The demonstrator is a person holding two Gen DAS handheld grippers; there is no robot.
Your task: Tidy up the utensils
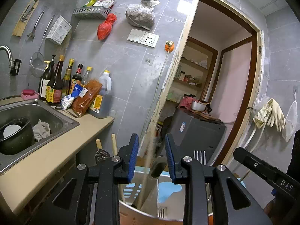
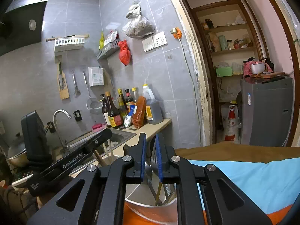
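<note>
— Claw on the right [image 2: 150, 156]: what's it doing?
— Nearly clenched, its blue pads closed in around the fork [image 2: 154, 157] that stands in the metal pot [image 2: 150, 199]. Whether the pads truly pinch the fork, I can't tell.
— And the left claw [image 1: 151, 156]?
— Released, jaws wide, hovering over the same pot [image 1: 131, 208]. A spoon [image 1: 158, 166] and a long blurred stick stand between its fingers, untouched; a fork [image 1: 199, 156] shows just to the right.
— Which step, then?
— Pulling one utensil out of the bunch, I'd judge. Wooden handles [image 1: 99, 144] lean beside the bench [image 1: 56, 150].
— Next?
— A straight lift, so the fork clears the spoon and rim without tipping the pot.
</note>
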